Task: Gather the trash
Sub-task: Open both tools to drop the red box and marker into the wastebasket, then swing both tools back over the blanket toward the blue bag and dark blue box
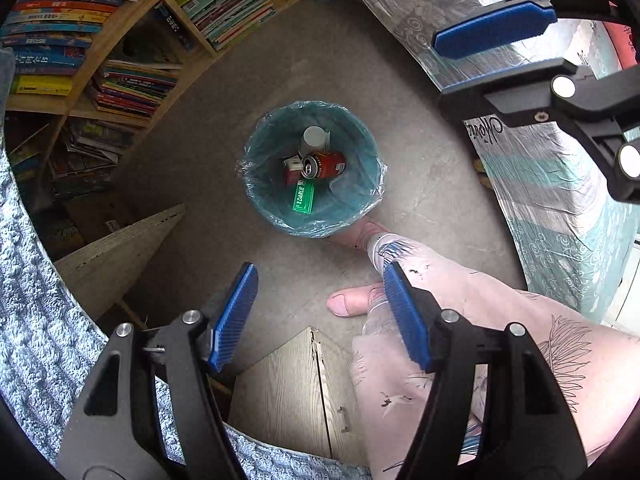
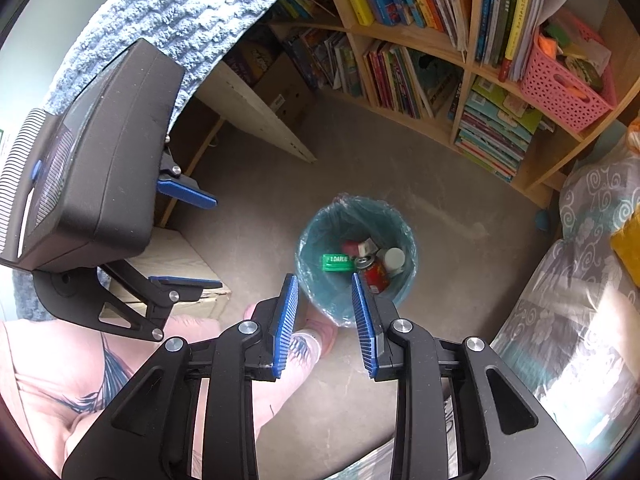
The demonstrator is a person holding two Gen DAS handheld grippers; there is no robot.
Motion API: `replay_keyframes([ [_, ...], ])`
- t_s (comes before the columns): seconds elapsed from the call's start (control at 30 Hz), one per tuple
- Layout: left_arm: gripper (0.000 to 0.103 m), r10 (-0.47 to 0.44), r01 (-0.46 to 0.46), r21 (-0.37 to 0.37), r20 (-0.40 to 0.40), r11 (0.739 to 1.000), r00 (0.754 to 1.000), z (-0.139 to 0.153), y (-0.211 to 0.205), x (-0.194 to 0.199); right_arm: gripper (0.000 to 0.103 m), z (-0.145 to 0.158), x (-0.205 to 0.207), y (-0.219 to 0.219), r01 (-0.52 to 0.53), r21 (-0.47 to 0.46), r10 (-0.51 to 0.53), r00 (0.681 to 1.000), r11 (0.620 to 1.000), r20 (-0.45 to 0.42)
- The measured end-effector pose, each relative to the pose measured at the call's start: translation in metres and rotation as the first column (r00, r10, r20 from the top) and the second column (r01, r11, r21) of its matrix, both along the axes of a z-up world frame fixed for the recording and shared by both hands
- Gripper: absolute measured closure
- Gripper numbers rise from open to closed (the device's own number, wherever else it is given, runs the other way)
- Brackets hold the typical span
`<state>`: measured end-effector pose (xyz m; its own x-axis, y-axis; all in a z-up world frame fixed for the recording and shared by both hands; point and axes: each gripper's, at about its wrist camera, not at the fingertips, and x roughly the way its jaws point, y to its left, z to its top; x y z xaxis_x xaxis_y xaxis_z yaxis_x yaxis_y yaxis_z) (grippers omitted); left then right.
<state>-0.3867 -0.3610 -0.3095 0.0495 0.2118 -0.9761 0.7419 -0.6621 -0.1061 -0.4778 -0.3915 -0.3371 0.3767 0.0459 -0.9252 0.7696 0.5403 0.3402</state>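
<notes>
A small bin (image 1: 362, 184) with a teal plastic liner stands on the grey floor below both grippers. Inside it lie a red drink can (image 1: 326, 164), a green toothpaste box (image 1: 304, 197), a white cup (image 1: 314, 138) and a red-and-white packet (image 1: 292, 168). My left gripper (image 1: 320, 274) hangs above the floor on the near side of the bin, open, with nothing between its blue pads. My right gripper (image 2: 324, 280) points down just short of the bin (image 2: 316, 276), open and empty. The can (image 2: 376, 276) and the green box (image 2: 338, 262) also show in the right wrist view.
Wooden bookshelves (image 1: 120, 60) full of books stand behind the bin. A bed with a patterned cover (image 1: 560, 200) runs along one side. A person's leg (image 1: 480, 320) and slippered foot (image 1: 360, 234) touch the bin. A pink basket (image 2: 564, 88) sits on a shelf.
</notes>
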Motion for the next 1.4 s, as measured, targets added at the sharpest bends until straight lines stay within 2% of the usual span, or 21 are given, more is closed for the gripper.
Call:
replay_keyframes([
  [0.57, 0.04, 0.029, -0.029, 0.003, -0.006, 1.0, 1.0, 0.005, -0.003, 0.005, 0.07, 0.0, 0.003, 0.0, -0.012, -0.001, 0.012, 1.0, 1.0, -0.01],
  [0.7, 0.035, 0.057, -0.057, -0.006, -0.021, 0.998, 0.998, 0.011, -0.003, 0.007, 0.067, 0.001, 0.002, -0.001, -0.015, 0.0, 0.015, 1.0, 1.0, -0.014],
  [0.73, 0.034, 0.061, -0.062, -0.01, -0.024, 0.998, 0.998, 0.013, -0.002, 0.007, 0.065, 0.001, 0.002, -0.001, -0.017, 0.002, 0.017, 1.0, 1.0, -0.016],
  [0.77, 0.034, 0.065, -0.065, -0.014, -0.028, 0.998, 0.998, 0.015, -0.002, 0.007, 0.054, 0.001, 0.002, -0.001, -0.015, 0.004, 0.015, 1.0, 1.0, -0.017],
  [0.83, 0.024, 0.071, -0.072, -0.024, -0.033, 0.997, 0.997, 0.019, -0.001, 0.008, 0.04, 0.004, 0.001, -0.002, -0.011, 0.002, 0.011, 1.0, 1.0, -0.006],
  [0.87, 0.022, 0.075, -0.076, -0.034, -0.034, 0.997, 0.997, 0.021, 0.0, 0.008, 0.038, 0.005, 0.001, -0.003, -0.012, 0.001, 0.012, 1.0, 1.0, 0.0],
  [1.0, 0.019, 0.098, -0.101, -0.056, -0.047, 0.993, 0.994, 0.031, -0.001, 0.009, 0.036, 0.007, 0.005, -0.006, -0.034, -0.009, 0.034, 0.999, 0.999, -0.008],
  [1.27, 0.015, 0.122, -0.127, -0.097, -0.06, 0.987, 0.991, 0.05, 0.003, 0.014, 0.018, 0.009, 0.014, -0.011, -0.079, -0.037, 0.077, 0.996, 0.996, -0.046],
  [1.4, 0.01, 0.152, -0.164, -0.114, -0.103, 0.98, 0.983, 0.068, 0.006, 0.021, 0.017, 0.012, 0.021, -0.015, -0.112, -0.049, 0.109, 0.992, 0.993, -0.06],
])
